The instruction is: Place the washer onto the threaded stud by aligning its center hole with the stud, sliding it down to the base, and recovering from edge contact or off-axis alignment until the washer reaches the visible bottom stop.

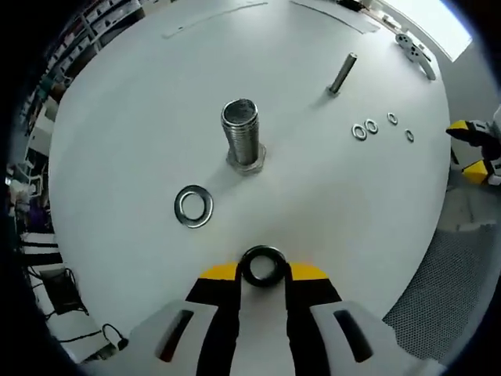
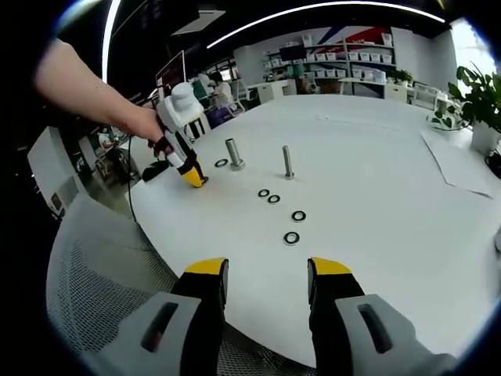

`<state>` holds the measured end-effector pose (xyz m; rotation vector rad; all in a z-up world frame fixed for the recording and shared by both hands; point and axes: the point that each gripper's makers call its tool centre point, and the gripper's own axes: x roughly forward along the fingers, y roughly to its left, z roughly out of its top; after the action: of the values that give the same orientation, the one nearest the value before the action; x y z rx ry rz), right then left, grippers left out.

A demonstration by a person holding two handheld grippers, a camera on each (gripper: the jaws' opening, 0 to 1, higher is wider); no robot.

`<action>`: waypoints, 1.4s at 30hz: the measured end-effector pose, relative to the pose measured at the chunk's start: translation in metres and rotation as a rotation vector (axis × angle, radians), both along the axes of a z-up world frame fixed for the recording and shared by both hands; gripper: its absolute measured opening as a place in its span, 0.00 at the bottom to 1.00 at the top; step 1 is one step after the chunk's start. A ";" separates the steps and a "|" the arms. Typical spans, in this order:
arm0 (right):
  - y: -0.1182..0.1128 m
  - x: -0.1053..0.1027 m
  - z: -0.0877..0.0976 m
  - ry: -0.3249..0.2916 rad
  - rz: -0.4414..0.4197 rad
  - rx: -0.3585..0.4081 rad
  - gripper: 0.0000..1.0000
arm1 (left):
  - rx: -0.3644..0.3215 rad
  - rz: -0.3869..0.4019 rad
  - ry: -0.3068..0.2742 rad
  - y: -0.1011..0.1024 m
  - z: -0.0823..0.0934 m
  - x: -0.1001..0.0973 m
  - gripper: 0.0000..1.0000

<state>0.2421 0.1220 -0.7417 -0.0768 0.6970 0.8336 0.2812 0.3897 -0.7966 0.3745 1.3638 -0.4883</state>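
Left gripper view: left gripper (image 1: 263, 270) clamps a washer (image 1: 263, 265) above the round white table (image 1: 117, 141); right gripper (image 2: 266, 280) gapes empty.

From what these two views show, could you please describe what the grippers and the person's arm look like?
Each gripper has two pale grey jaws with a dark slot in each, black inner faces and yellow tips: the left gripper and the right gripper. In the right gripper view, the left gripper's body is white with black parts and a round white top; a dark cable hangs from it. The person's forearm is bare, with no sleeve visible.
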 end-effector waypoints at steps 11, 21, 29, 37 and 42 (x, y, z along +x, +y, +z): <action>0.000 0.001 0.001 -0.001 -0.003 0.009 0.43 | -0.009 -0.022 -0.037 0.003 0.021 0.016 0.19; 0.001 0.001 0.001 -0.001 -0.004 0.008 0.43 | -0.023 -0.052 -0.073 -0.003 0.044 0.035 0.19; 0.000 0.001 0.001 -0.001 -0.007 0.010 0.43 | -0.030 -0.069 -0.105 -0.004 0.060 0.053 0.19; -0.001 0.002 0.002 -0.008 -0.015 0.010 0.43 | -0.048 -0.055 -0.117 -0.007 0.066 0.065 0.19; -0.002 0.004 0.003 -0.011 -0.021 0.011 0.43 | -0.050 -0.090 -0.129 -0.016 0.075 0.074 0.19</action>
<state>0.2456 0.1203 -0.7392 -0.0636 0.6816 0.8165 0.3547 0.3738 -0.7215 0.4206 1.2115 -0.5630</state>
